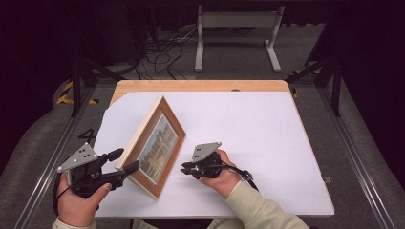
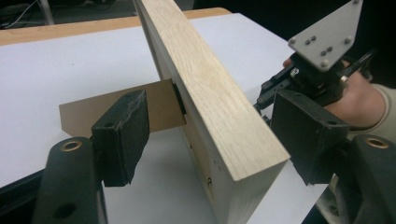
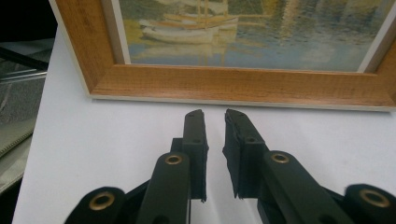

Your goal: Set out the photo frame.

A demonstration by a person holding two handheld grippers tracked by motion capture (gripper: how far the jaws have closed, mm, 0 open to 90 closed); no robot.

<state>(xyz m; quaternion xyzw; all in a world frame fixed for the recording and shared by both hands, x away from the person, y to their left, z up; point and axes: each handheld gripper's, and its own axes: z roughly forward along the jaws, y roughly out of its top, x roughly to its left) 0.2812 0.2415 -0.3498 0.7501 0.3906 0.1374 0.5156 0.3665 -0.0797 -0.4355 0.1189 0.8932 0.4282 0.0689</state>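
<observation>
Black jaws of the left gripper [image 1: 128, 161] stand wide apart astride the near end of the frame [image 1: 154, 145], one on each side of its pale wooden edge. In the left gripper view neither pad presses the wood; a gap shows on both sides, so the frame [image 2: 212, 100] sits between open jaws [image 2: 212, 135] without being held. A hand [image 1: 79, 202] carries this gripper at the frame's near left.

Behind the frame, on its back side, a brown cardboard stand [image 2: 116, 109] juts out and rests on the white sheet [image 1: 248, 129], propping the frame upright and slightly tilted.

Just right of the frame's near end sits the right gripper [image 1: 184, 169], held by the other hand [image 1: 220, 177] in a pale sleeve [image 1: 265, 210]. Its tips point at the picture side of the frame and stop just short of it. In the right gripper view its jaws [image 3: 215, 119] are parted by a narrow slit with nothing between them, facing the frame's brown lower rail [image 3: 233, 84] and the painted boats above it.

The frame runs diagonally away from the person, its far corner reaching toward the middle of the sheet. Beyond the sheet a strip of the wooden table [image 1: 200, 86] shows at the far edge. Farther off stand a grey stand [image 1: 236, 33] and loose cables [image 1: 162, 57] on the floor.
</observation>
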